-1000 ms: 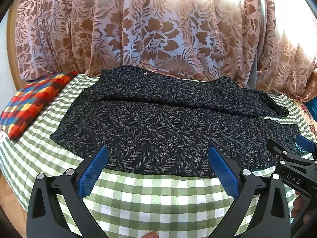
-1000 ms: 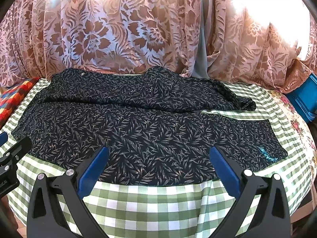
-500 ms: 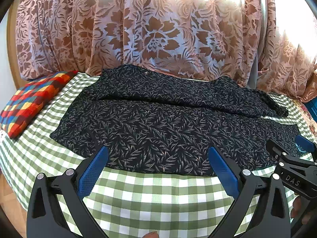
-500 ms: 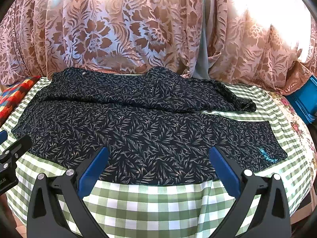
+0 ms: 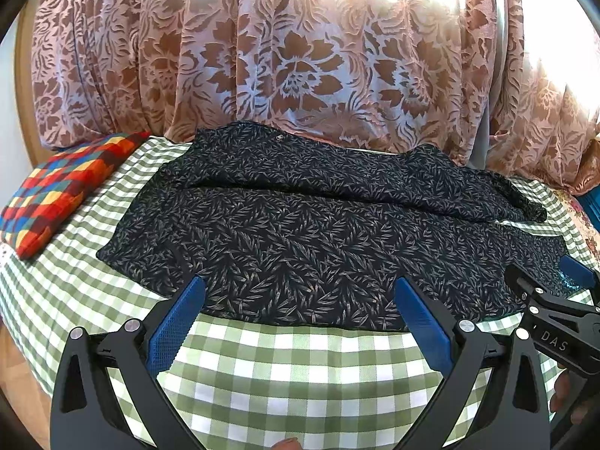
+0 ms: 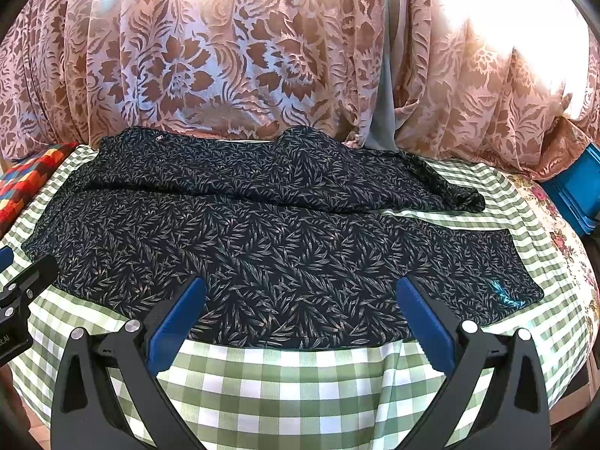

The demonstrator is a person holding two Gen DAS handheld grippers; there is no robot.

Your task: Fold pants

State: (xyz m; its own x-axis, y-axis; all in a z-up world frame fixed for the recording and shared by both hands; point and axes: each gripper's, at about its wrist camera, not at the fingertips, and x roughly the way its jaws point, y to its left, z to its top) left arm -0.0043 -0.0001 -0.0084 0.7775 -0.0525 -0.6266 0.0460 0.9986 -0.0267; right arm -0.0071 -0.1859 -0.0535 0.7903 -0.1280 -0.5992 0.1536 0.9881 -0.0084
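The dark navy leaf-print pants (image 5: 318, 232) lie spread across the green-and-white checked cloth (image 5: 300, 367), waistband left, legs right, far leg bunched. The left gripper (image 5: 300, 311) hovers at the near hem, fingers wide, holding nothing; the right gripper (image 6: 300, 315) likewise. Judged best: pinch only the near leg's edge at 2 spaced points, then carry it evenly over the far leg.

A tabletop covered in green-and-white checked cloth (image 5: 300, 367) carries dark leaf-print fabric pants (image 5: 318, 232) spread flat across its centre, and a multicoloured checked cushion (image 5: 56, 195) at nine o'clock.
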